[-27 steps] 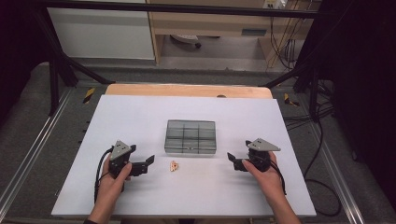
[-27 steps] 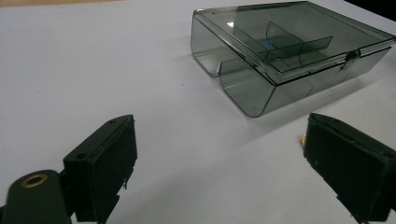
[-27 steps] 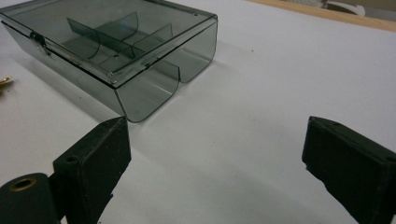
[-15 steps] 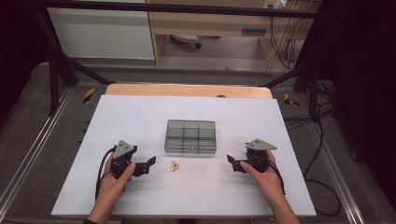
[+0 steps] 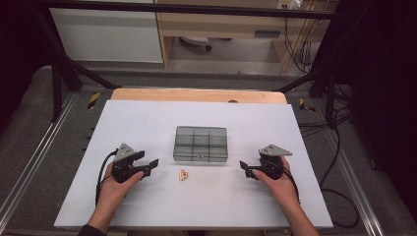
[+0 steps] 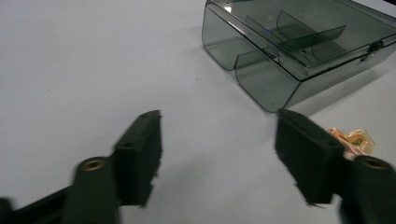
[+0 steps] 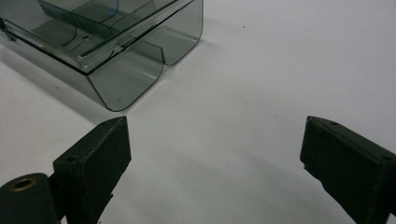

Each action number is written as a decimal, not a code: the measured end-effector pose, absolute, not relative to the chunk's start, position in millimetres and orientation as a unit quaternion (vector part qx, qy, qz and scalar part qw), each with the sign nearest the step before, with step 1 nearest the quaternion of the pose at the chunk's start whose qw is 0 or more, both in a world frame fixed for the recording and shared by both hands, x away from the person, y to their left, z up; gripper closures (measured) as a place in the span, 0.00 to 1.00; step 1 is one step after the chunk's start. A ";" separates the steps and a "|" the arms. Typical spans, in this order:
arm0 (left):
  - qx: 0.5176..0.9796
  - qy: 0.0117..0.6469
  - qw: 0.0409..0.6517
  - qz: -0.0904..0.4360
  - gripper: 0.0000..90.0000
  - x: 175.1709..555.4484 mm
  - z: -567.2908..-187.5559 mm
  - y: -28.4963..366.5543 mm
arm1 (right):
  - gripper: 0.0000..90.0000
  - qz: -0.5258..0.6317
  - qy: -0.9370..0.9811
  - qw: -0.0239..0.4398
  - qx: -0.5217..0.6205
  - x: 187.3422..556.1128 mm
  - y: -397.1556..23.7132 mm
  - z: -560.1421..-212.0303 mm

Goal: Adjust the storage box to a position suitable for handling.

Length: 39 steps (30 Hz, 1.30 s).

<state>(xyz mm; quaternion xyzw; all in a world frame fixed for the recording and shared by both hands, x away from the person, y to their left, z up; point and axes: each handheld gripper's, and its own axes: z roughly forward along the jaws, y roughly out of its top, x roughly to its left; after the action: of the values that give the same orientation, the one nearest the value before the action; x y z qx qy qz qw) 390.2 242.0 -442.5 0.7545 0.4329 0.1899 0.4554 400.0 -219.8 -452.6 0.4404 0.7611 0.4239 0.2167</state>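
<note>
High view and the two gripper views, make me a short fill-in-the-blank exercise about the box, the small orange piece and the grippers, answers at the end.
1. The smoky grey compartment box has its lid ____.
2. The small orange piece lies on the white table, nearer the ____ gripper.
3. The jaws of the right gripper stand ____, with nothing between them.
4. Between the box and the person lies the ____ piece.

Missing words: shut; left; open; orange
</note>
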 end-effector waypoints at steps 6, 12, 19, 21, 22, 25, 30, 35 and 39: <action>0.771 0.427 0.433 0.191 0.90 416.3 -437.8 234.1 | 0.15 0.408 0.767 0.222 0.444 412.8 -218.3 -447.9; 0.786 0.431 0.414 0.157 1.00 447.0 -443.9 213.2 | 0.16 0.397 0.768 0.225 0.449 430.4 -215.4 -444.7; 0.780 0.444 0.416 0.145 1.00 461.5 -444.2 199.3 | 0.16 0.406 0.757 0.219 0.462 451.9 -211.9 -438.7; 0.782 0.443 0.413 0.147 1.00 462.6 -443.9 196.9 | 0.17 0.407 0.756 0.219 0.463 455.0 -211.4 -437.9; 0.784 0.443 0.410 0.148 1.00 464.0 -443.9 194.8 | 0.20 0.414 0.751 0.214 0.469 461.2 -211.3 -435.9; 0.786 0.443 0.407 0.142 1.00 467.3 -443.5 188.7 | 0.28 0.421 0.743 0.212 0.474 469.9 -211.7 -434.8; 0.797 0.432 0.399 0.139 1.00 470.2 -441.4 177.5 | 0.42 0.417 0.749 0.220 0.466 479.8 -212.5 -438.3; 0.806 0.425 0.385 0.148 1.00 470.8 -441.7 172.7 | 0.54 0.415 0.749 0.225 0.464 483.7 -216.9 -442.6; 0.803 0.426 0.391 0.141 1.00 471.5 -442.3 171.9 | 0.66 0.416 0.759 0.239 0.441 486.0 -216.3 -444.6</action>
<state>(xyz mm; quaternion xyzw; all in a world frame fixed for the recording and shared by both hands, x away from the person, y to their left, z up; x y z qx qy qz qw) 471.5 171.9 -442.3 0.8035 0.4264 0.1406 0.3909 486.0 -216.3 -444.6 0.4410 0.7585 0.4160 0.2389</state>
